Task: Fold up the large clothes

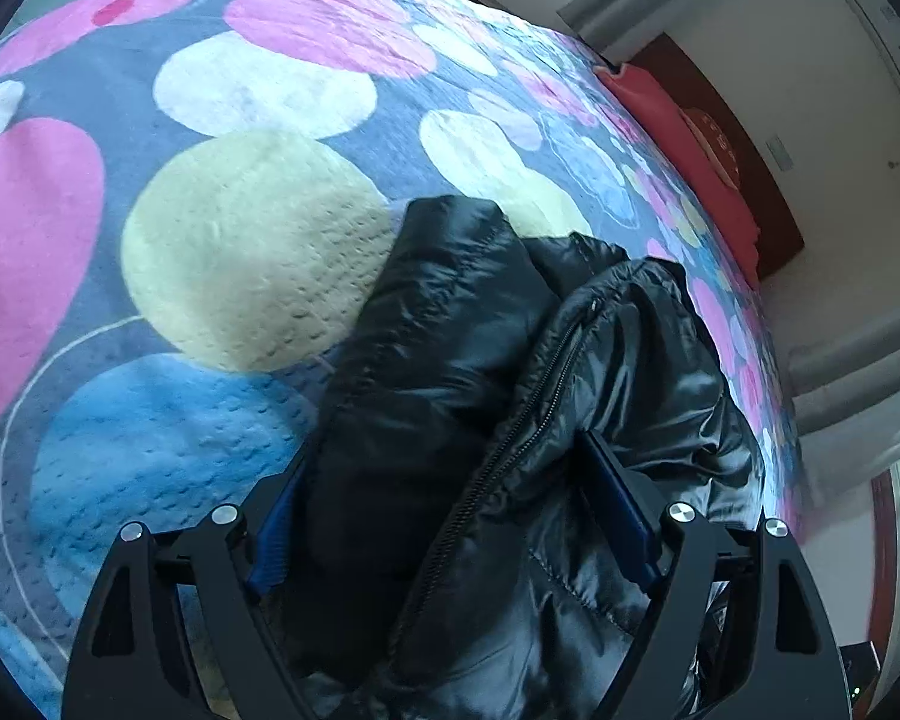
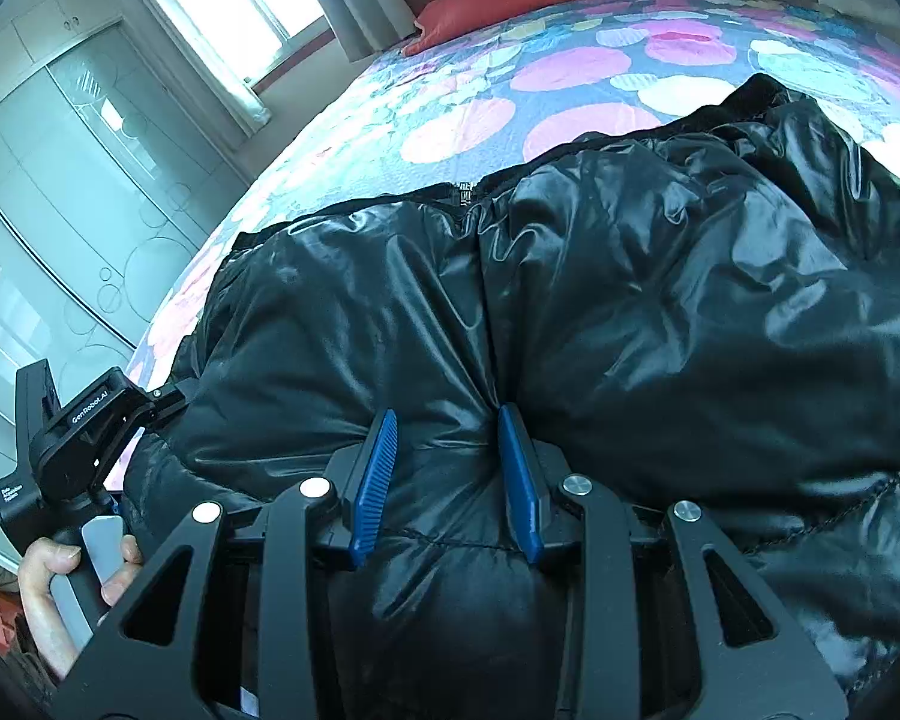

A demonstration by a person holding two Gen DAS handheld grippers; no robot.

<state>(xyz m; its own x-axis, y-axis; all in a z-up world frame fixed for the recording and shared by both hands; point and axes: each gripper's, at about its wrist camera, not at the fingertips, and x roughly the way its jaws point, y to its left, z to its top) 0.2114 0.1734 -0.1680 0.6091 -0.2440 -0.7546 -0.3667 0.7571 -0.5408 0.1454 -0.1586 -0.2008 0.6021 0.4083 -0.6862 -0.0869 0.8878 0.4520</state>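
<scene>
- Right gripper (image 2: 450, 468): blue pads clenched on a pinched ridge of the black puffer jacket (image 2: 630, 300), near edge.
- Left gripper (image 1: 450, 516): jaws spread wide, jacket bulk between them, pads not visibly pressing; released.
- Jacket lies ahead of both tools on the patterned bedspread (image 1: 210, 240), zipper (image 1: 510, 420) running near to far.
- Hidden: jacket's near hem, sleeves.

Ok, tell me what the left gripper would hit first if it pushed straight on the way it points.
The black puffer jacket. Its bulk already lies between the left gripper's wide-spread fingers, zipper near the middle, so it would press into the padding almost at once. Beyond lies the patterned bedspread.
</scene>
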